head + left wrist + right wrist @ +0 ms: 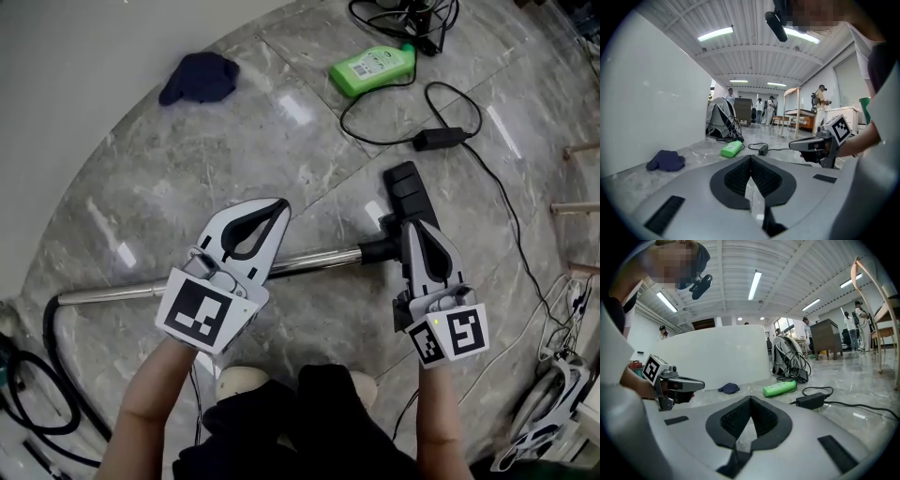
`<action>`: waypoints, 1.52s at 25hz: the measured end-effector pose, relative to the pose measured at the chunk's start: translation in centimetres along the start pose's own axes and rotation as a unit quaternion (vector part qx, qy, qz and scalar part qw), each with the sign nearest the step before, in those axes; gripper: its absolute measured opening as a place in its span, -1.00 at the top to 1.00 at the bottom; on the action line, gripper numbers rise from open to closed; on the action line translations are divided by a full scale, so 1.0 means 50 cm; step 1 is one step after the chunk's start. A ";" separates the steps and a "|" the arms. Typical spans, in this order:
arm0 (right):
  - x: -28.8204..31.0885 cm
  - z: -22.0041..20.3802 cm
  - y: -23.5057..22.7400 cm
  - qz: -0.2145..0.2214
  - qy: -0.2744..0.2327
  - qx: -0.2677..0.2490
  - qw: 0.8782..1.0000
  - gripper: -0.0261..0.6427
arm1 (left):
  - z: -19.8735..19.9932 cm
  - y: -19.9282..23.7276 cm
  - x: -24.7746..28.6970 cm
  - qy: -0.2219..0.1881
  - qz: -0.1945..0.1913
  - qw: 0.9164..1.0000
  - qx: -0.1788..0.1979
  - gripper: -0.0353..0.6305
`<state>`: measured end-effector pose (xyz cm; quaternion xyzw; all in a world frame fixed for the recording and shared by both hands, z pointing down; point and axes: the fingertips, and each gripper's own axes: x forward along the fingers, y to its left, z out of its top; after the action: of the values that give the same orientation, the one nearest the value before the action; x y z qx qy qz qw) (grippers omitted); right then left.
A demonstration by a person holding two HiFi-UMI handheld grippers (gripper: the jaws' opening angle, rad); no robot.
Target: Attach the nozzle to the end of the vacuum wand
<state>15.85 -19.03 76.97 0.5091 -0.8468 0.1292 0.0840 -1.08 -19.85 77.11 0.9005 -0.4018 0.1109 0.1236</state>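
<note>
In the head view a shiny metal vacuum wand [141, 292] lies across the marble floor. A black nozzle [410, 192] sits at the wand's right end, joined to it by a black elbow. My left gripper [279, 208] hovers above the middle of the wand, jaws shut with nothing between them. My right gripper [412, 225] hangs just over the elbow and is also shut and empty. In the left gripper view the left gripper [751, 159] has its pads together, with the right gripper [820, 145] off to its right. The right gripper [750, 401] looks the same in the right gripper view.
A green bottle [373, 67], a dark blue cloth [199, 77] and a black power adapter [441, 138] with its cable lie farther out on the floor. A black hose [49, 328] curls from the wand's left end. A white wall runs along the left. People stand far off.
</note>
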 end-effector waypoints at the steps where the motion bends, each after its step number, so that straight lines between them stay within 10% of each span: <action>1: 0.003 0.011 0.002 -0.002 0.000 0.001 1.000 0.88 | 0.017 0.011 -0.005 -0.005 0.010 1.000 -0.005 0.87; 10: -0.030 0.261 0.106 0.024 0.048 0.023 0.998 0.88 | 0.316 0.025 -0.097 -0.028 0.053 0.996 -0.062 0.87; 25: -0.205 1.022 0.303 0.066 0.070 -0.088 0.992 0.88 | 1.028 -0.103 -0.340 0.002 0.050 0.997 -0.057 0.86; 38: -0.339 1.371 0.427 0.039 -0.007 0.024 0.999 0.88 | 1.363 -0.201 -0.546 -0.036 0.081 0.995 -0.039 0.86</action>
<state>4.16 -16.07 4.17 0.4786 -0.8631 0.1494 0.0606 -4.52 -15.57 3.22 0.8628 -0.4820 0.0722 0.1342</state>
